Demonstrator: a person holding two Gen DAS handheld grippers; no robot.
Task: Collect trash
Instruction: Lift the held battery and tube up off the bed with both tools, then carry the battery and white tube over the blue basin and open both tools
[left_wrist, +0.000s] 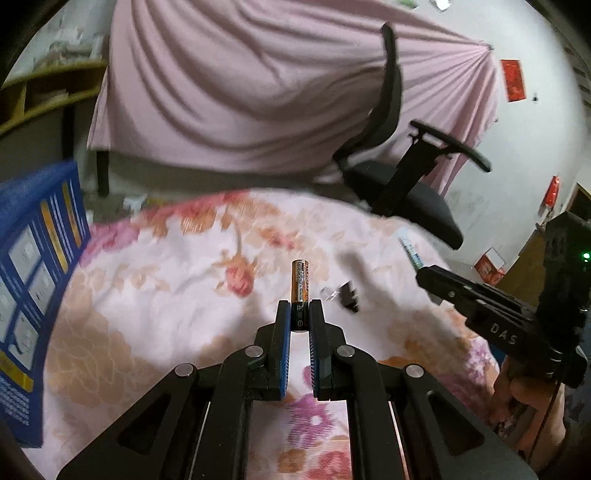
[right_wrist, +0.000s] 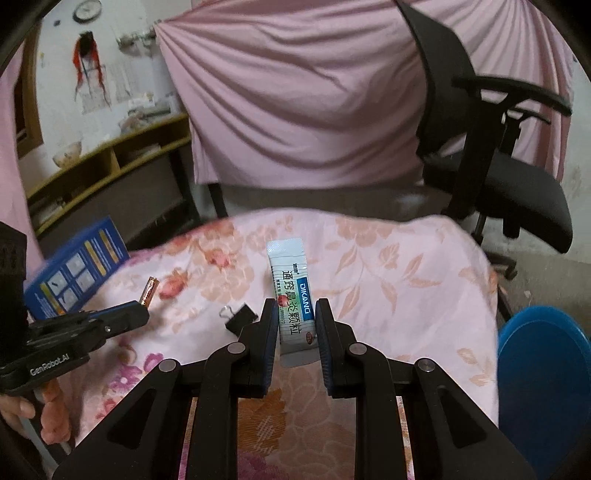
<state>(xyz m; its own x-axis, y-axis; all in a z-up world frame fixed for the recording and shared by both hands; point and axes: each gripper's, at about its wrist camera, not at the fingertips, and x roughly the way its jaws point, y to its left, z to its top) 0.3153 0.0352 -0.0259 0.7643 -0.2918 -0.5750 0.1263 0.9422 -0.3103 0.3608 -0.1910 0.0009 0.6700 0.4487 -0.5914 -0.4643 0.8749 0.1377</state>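
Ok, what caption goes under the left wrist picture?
Left gripper pinches a battery above the floral cloth, binder clip lying nearby.

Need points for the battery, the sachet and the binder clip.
battery (left_wrist: 300, 286): left wrist view, on its orange label above the claw tips.
sachet (right_wrist: 291, 295): right wrist view, on its printed middle.
binder clip (right_wrist: 242, 318): right wrist view, on its black body.

A binder clip (right_wrist: 241, 317) lay on the bedspread (right_wrist: 388, 280) near its middle. A box (right_wrist: 75, 269) sat at its left edge, an office chair (right_wrist: 495, 155) stood beyond its far right corner, and a bin (right_wrist: 543, 369) stood off its right edge.
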